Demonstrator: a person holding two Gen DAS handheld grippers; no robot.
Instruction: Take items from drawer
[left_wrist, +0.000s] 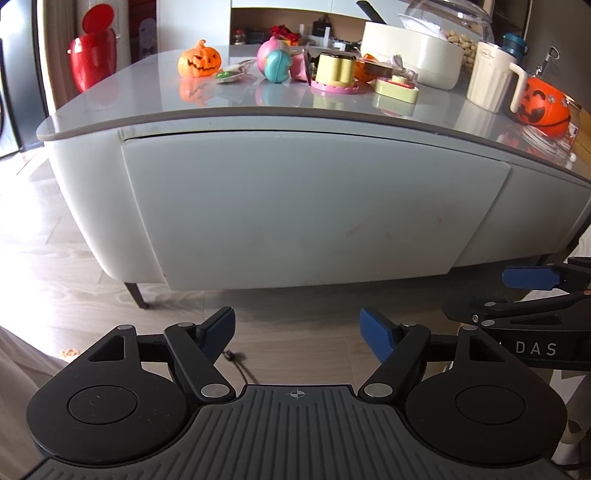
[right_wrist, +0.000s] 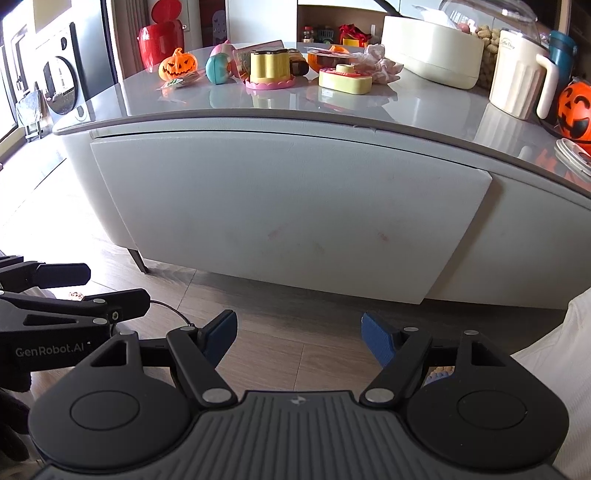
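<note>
Both grippers hang side by side in front of the table (left_wrist: 110, 206), tilted down over the floor. Left gripper (left_wrist: 297, 332) spread, nothing between the fingers; right gripper (right_wrist: 299, 334) the same. One drawer (right_wrist: 288, 206) in the table front, closed. On the tabletop: one white pitcher (right_wrist: 517, 77), two pumpkins, small (left_wrist: 199, 61) and big (left_wrist: 545, 105).

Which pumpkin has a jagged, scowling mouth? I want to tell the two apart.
The small pumpkin at the tabletop's left end, with a curled stem. The pumpkin bucket beside the white pitcher smiles.
</note>
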